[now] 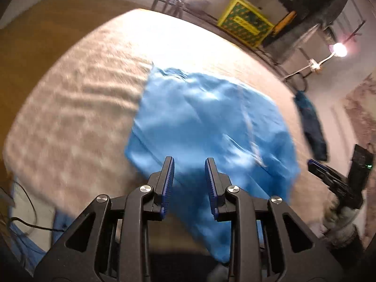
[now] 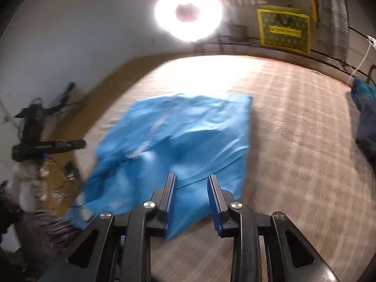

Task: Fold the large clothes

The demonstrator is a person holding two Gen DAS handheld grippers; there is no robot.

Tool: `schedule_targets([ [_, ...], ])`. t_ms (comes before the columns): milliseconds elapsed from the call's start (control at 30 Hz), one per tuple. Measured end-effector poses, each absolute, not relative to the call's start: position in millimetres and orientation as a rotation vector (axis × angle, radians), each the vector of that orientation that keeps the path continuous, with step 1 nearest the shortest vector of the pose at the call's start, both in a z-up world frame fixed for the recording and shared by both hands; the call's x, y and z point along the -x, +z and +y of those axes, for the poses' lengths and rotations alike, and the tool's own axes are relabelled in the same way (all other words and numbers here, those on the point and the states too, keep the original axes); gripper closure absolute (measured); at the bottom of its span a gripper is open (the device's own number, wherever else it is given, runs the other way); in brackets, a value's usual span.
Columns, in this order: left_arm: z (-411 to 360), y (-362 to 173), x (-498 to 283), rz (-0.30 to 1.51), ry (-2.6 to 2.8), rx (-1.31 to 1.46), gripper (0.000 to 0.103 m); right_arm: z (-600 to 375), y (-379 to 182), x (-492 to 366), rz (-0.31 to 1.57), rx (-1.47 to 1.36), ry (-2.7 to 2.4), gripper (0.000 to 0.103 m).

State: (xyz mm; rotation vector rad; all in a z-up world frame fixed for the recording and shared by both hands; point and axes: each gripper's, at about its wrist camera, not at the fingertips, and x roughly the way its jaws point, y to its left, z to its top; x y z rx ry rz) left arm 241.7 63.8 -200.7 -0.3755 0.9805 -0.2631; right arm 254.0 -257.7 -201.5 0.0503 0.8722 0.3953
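Left gripper (image 1: 189,164) and right gripper (image 2: 192,181): black frames, ribbed blue pads, jaws apart, nothing between them. Beyond lies one smooth, creased blue garment (image 1: 206,127), folded roughly square, on a checked beige bed (image 2: 293,129). One ring light (image 2: 188,11) glares farthest.

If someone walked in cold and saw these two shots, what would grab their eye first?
First the bright blue, smooth cloth garment, lying rumpled and partly folded on the pale checked bed cover, in the middle of both views. Next the glaring round ring lamp beyond the bed's far edge. Both the left gripper and right gripper hang over the garment's near part, fingers apart and empty.
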Motion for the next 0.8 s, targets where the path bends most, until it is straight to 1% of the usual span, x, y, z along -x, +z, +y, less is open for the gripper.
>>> schedule_targets([
  [100, 62, -222, -259, 1.013, -0.222, 0.337, 0.077, -256, -222, -279, 0.941, -0.042, 0.380, 0.074],
  [233, 69, -254, -265, 1.087, -0.221, 0.338, 0.077, -261, -242, -282, 1.000, -0.020, 0.378, 0.074],
  [367, 80, -258, -262, 1.093, -0.238, 0.346, 0.077, -269, -252, -280, 1.047, -0.022, 0.409, 0.074],
  [467, 100, -248, -260, 1.041, -0.261, 0.416, 0.077, -287, -239, -279, 1.006, -0.073, 0.470, 0.073],
  [500, 108, -245, -262, 1.021, -0.271, 0.448, 0.077, -293, -234, -281, 0.980, -0.096, 0.481, 0.069],
  [533, 117, -243, -265, 1.005, -0.274, 0.488, 0.070, -299, -229, -282, 0.947, -0.114, 0.487, 0.062],
  [567, 126, -243, -270, 0.996, -0.276, 0.531, 0.055, -309, -221, -283, 0.886, -0.127, 0.468, 0.057],
  [600, 132, -244, -273, 0.990, -0.280, 0.562, 0.050, -314, -218, -285, 0.847, -0.132, 0.448, 0.043],
  [633, 142, -246, -279, 0.975, -0.294, 0.630, 0.047, -320, -215, -286, 0.813, -0.142, 0.435, 0.030],
  [700, 152, -249, -289, 0.974, -0.313, 0.705, 0.047, -330, -213, -295, 0.781, -0.177, 0.432, 0.023],
  [800, 165, -263, -311, 1.007, -0.361, 0.801, 0.047, -339, -219, -317, 0.840, -0.208, 0.434, 0.024],
])
